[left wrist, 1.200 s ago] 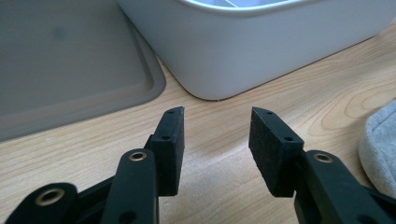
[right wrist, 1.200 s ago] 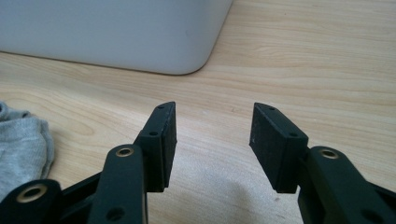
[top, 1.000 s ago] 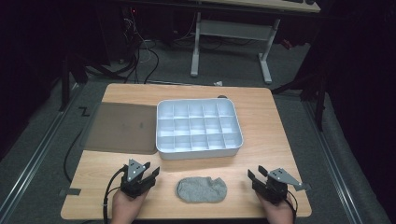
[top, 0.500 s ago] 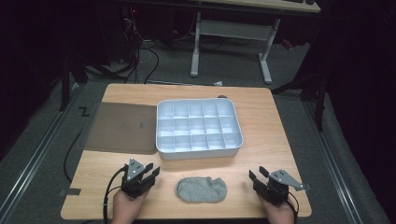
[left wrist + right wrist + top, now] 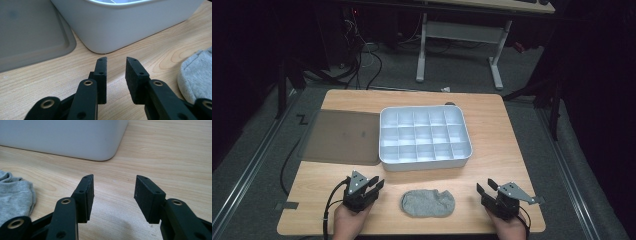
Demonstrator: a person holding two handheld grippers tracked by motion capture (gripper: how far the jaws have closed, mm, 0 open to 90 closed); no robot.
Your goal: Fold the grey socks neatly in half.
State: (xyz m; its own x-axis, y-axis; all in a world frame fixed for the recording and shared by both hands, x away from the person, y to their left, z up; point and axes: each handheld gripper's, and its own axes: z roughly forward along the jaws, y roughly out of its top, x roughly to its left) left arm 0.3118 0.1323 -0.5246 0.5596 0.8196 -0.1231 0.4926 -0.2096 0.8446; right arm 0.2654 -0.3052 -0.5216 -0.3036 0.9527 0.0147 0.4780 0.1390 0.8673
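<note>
Narrowing its jaws over bare wood with nothing between them, the left gripper has just been closing; the right gripper stands spread and empty. One grey sock lies between them at the table's near edge, before one white compartment tray and one grey lid; no writing is readable.

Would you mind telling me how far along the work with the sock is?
Barely begun. The sock lies flat on the table, untouched. The left gripper has been closing on nothing; the right gripper rests open. Picking the sock up remains.
</note>
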